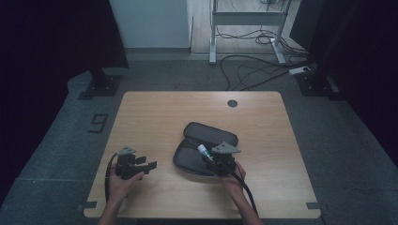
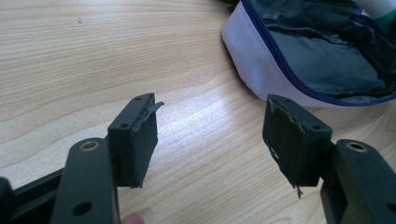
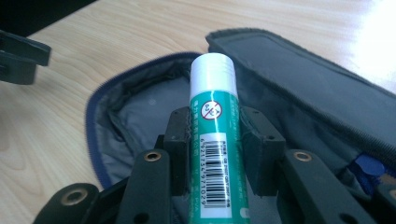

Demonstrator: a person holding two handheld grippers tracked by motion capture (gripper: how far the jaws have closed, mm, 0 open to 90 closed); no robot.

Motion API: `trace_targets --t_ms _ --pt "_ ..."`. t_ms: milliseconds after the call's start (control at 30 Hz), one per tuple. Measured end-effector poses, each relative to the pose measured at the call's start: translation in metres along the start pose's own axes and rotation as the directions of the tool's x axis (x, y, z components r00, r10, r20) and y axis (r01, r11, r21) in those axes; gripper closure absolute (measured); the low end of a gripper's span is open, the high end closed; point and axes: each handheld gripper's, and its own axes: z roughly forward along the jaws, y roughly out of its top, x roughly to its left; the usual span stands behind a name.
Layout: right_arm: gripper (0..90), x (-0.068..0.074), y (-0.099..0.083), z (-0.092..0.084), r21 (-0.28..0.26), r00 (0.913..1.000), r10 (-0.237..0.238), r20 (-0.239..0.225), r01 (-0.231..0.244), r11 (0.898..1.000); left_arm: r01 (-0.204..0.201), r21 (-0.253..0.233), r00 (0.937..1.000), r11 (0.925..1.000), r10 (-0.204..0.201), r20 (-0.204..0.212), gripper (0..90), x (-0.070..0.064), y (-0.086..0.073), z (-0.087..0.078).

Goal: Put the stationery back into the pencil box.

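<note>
clamped lengthwise in the right gripper, a green glue stick hangs over the unzipped pencil case, ready to drop in; left gripper waits beside it, jaws apart and empty.

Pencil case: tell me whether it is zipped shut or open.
Open. The pencil case has its flap folded back and its grey lining exposed; the blue zip runs unclosed round the rim in the left gripper view.

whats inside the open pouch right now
The pouch shows bare grey lining at its near end. The glue stick, clamped in the right hand-held gripper, hangs over the opening and hides the middle. Something blue peeks out at one edge; I can't identify it.
</note>
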Motion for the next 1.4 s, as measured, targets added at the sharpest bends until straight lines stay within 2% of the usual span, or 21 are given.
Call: trace_targets --t_ms 467,800,900,1100,1400 --pt "64.7 -0.004 -0.008 0.015 0.051 0.9994 -0.016 0.03 0.014 0.999 -0.001 0.012 1.0 0.9999 0.001 0.003 35.5 0.0 -0.001 0.003" --pt "63.7 -0.001 -0.015 0.027 0.141 0.9954 -0.079 0.054 0.07 0.988 -0.006 0.022 1.0 0.9997 0.006 0.002 35.3 -0.001 -0.001 0.004" --pt "56.0 0.0 -0.014 0.026 0.139 0.9947 -0.086 0.055 0.078 0.987 -0.005 0.023 1.0 0.9997 0.005 0.002 35.2 0.0 -0.001 0.004" --pt "49.7 0.0 -0.012 0.023 0.128 0.9954 -0.08 0.053 0.072 0.989 -0.004 0.023 1.0 0.9997 0.004 0.001 35.2 0.0 -0.001 0.004" --pt "46.4 -0.003 -0.007 0.012 0.068 0.9978 -0.043 0.05 0.039 0.997 0.0 0.022 1.0 0.9998 0.0 0.002 35.2 0.0 -0.001 0.003"
